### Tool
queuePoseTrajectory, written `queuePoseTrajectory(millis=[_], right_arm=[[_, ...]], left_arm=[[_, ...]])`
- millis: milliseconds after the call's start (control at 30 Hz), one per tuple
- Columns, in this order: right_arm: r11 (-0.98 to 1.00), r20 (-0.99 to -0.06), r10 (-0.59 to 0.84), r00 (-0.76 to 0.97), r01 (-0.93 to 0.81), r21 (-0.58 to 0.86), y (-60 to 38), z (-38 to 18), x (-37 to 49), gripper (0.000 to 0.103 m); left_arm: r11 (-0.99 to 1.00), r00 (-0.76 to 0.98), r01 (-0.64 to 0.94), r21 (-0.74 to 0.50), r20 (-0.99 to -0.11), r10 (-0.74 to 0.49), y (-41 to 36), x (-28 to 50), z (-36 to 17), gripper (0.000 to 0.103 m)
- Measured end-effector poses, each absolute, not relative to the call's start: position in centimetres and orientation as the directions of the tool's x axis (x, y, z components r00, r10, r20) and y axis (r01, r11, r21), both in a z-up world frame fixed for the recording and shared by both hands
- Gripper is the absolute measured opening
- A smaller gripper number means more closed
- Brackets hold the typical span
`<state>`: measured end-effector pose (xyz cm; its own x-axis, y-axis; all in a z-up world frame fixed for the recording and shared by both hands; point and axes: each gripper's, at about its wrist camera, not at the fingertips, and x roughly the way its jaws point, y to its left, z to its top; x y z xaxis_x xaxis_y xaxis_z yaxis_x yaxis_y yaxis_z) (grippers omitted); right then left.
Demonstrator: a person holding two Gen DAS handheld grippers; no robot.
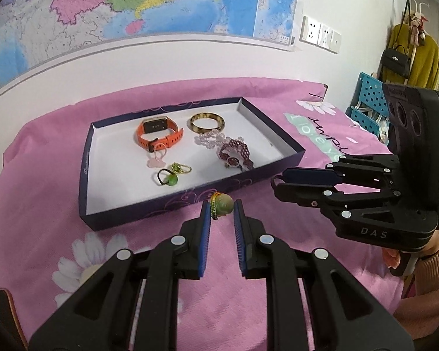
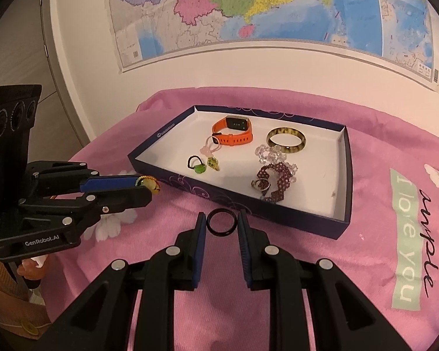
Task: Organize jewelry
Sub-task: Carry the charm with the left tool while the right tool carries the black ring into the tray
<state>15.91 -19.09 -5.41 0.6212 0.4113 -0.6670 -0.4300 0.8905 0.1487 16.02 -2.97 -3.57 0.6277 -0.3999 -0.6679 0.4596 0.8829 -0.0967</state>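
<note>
Left wrist view: the left gripper (image 1: 221, 209) pinches a glossy green bead charm (image 1: 221, 204) with a braided cord just before the shallow dark cardboard box lid (image 1: 172, 204). The right gripper (image 2: 221, 224) clamps a smooth black ring (image 2: 221, 224) above the pink cloth (image 2: 365, 248).

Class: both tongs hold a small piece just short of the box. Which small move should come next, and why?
Probably carry the left tongs forward over the box wall: the green bead ring is gripped just outside, with the white floor bare beyond.
</note>
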Motion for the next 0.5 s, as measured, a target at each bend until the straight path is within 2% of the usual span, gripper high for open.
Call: queuePoseTrajectory(millis=[500], right_arm=[[0.892,-0.649,0.411,0.640,-0.430,0.141,-19.17,-4.57,16.72,0.020]], left_arm=[[0.894,0.654,0.441,-0.083,-0.653,-0.383,-2.76,16.83,-2.79,0.016]])
